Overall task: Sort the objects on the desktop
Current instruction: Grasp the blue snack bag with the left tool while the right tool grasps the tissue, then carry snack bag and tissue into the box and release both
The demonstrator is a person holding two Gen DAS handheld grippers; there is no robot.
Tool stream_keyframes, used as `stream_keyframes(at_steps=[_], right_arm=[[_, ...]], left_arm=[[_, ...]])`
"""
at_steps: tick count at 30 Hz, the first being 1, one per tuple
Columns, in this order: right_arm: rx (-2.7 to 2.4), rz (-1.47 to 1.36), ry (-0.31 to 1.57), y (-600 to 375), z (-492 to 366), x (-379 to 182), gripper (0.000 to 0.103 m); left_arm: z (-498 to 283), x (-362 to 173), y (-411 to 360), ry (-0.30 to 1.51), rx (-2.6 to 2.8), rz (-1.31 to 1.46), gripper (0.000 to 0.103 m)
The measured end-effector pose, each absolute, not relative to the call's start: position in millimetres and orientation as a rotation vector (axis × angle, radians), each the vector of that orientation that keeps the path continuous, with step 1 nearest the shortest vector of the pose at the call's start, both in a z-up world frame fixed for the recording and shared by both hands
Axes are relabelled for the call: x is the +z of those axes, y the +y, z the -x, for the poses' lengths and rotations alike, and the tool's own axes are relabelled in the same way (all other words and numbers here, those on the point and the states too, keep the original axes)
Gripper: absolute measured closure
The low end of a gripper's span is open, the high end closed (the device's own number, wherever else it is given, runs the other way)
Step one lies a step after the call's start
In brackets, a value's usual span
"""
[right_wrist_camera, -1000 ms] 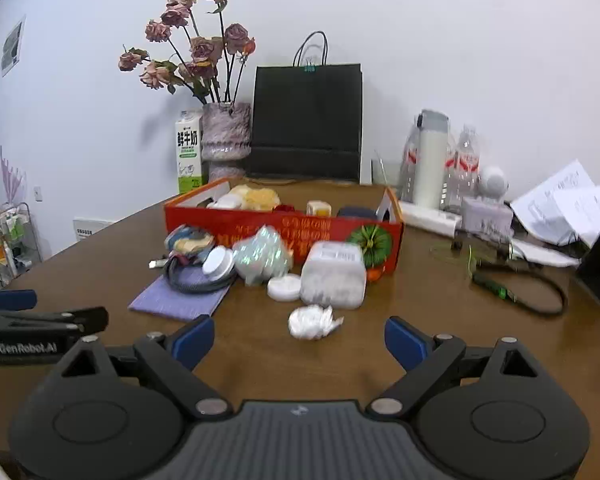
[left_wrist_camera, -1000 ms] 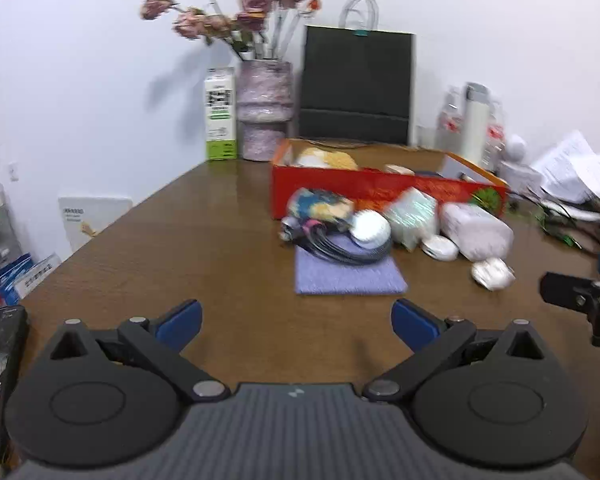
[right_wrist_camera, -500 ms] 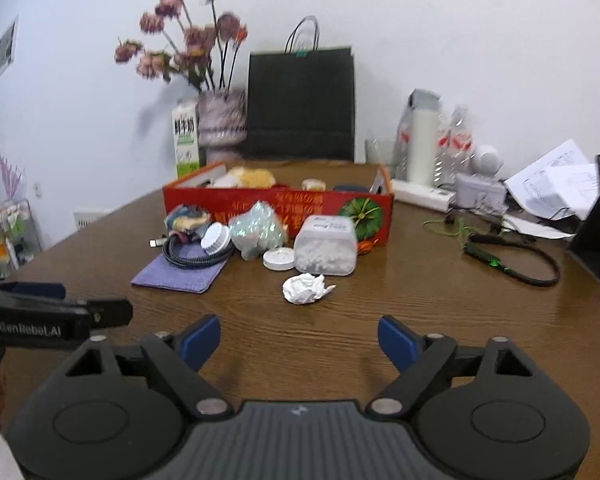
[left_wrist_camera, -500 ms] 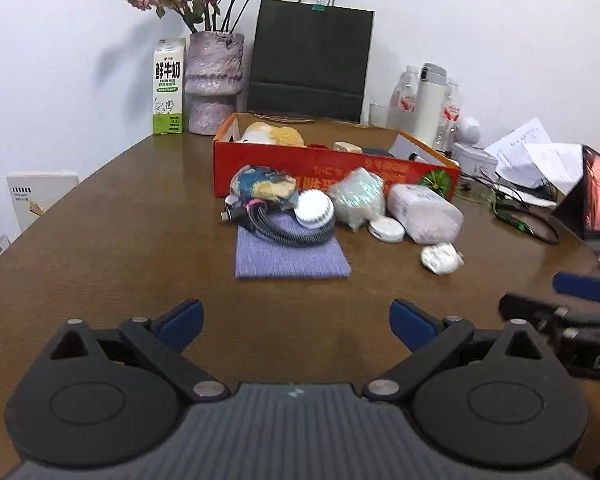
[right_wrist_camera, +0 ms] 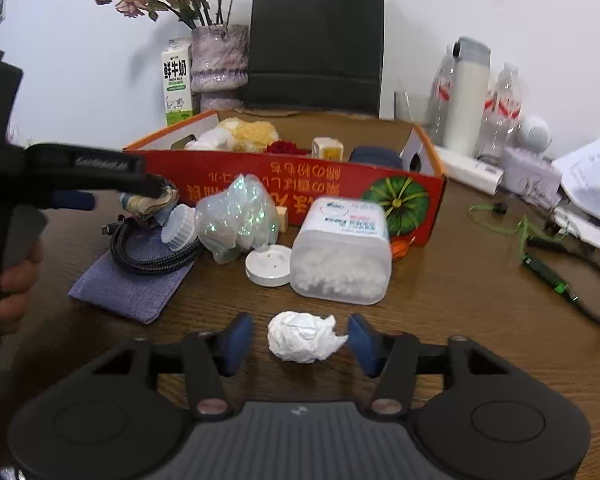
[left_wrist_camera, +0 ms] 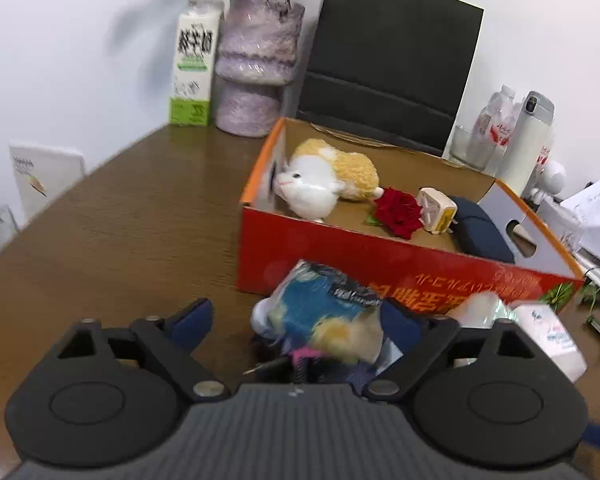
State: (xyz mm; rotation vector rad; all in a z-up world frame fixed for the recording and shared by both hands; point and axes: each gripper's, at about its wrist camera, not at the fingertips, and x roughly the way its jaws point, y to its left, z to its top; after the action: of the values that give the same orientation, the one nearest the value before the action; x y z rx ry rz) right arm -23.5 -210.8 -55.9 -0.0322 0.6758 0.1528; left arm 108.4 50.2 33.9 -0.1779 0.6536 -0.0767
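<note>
My left gripper [left_wrist_camera: 296,320] reaches over a blue and yellow snack packet [left_wrist_camera: 328,312] that lies in front of the red cardboard box [left_wrist_camera: 380,264]. Its jaws are closing with the packet between them; the left pad is still apart from it. My right gripper [right_wrist_camera: 299,340] straddles a crumpled white paper ball [right_wrist_camera: 300,336] on the table. Those jaws are closing too, and a gap shows on the ball's left side. The right wrist view also shows the left gripper [right_wrist_camera: 156,190] from the side, held by a hand. A plush toy [left_wrist_camera: 324,184], a red rose and a dark case lie in the box.
Next to the packet lie a coiled black cable [right_wrist_camera: 152,256] on a purple cloth [right_wrist_camera: 128,292], a shiny bag [right_wrist_camera: 236,216], a white round lid [right_wrist_camera: 268,266] and a swab tub [right_wrist_camera: 340,252]. Behind the box stand a vase, a milk carton and a black paper bag [right_wrist_camera: 316,44]. Bottles, papers and a green cable lie at right.
Both grippers have moved forward to the pile. The left now has the packet between its fingers, the right has the paper ball, and both pairs of jaws have narrowed.
</note>
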Motion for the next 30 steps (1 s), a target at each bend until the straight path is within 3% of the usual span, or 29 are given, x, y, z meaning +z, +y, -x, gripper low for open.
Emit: stream_keyframes(at_steps=[1, 3, 6, 11, 12, 22, 30], right_arm=[[0.156, 0.032, 0.682, -211, 22, -58, 0.068], [0.152, 0.036, 0.670, -210, 23, -59, 0.070], [0.162, 0.010, 0.664, -211, 24, -59, 0.082], [0.175, -0.020, 0.637, -211, 36, -51, 0.083], [0.179, -0.023, 0.624, -210, 41, -48, 0.083], [0.202, -0.059, 0.541, -199, 100, -26, 0.083], [0.219, -0.085, 0.471, -198, 164, -25, 0.083]], left_arm=[[-113, 32, 51, 0.669, -0.088, 0.185, 0.032], [-117, 27, 53, 0.713, -0.112, 0.203, 0.060], [-109, 35, 53, 0.710, -0.116, 0.210, 0.081], [-75, 60, 51, 0.623, -0.113, 0.193, 0.088], [-67, 64, 53, 0.608, -0.120, 0.210, 0.095], [23, 99, 72, 0.544, -0.275, 0.312, 0.097], [103, 67, 49, 0.616, -0.364, 0.198, 0.097]])
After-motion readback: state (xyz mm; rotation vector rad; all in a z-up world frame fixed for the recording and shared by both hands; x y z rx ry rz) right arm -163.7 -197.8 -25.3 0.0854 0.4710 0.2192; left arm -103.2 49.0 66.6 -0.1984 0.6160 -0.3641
